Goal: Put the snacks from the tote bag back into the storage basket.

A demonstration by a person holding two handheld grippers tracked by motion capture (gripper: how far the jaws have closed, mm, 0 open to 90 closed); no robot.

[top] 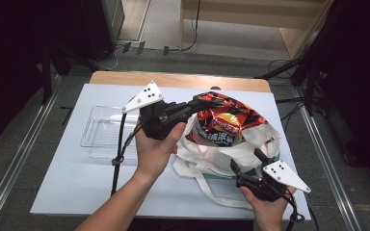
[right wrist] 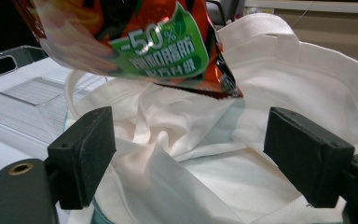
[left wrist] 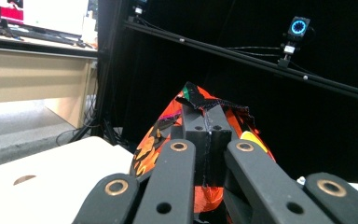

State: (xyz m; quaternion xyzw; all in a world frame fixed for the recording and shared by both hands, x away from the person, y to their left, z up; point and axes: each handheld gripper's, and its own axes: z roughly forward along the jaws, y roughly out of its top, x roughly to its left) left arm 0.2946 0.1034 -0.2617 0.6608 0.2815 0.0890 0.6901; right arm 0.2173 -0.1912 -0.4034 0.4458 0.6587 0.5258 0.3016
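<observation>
Left tool (top: 198, 100) clamped on the top seam of the orange-black foil crisp bag (top: 224, 122), hanging over the white cloth tote (top: 250, 149). Light, crinkly, crushable: seam grip is right. Right tool (right wrist: 200, 154) wide open, empty, near tote.

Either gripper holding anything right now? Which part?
Left gripper is shut on the crimped top edge of the chip bag. Right gripper is open over the white tote bag, holding nothing.

bench (top: 67, 183): tray (top: 107, 126) at left, tote bag (top: 231, 149) just right of it | snack bag (top: 224, 122) above tote's mouth, lower end inside | left claw (top: 196, 102) between tray and snack bag, at its top edge | right claw (top: 243, 166) at tote's near edge
</observation>
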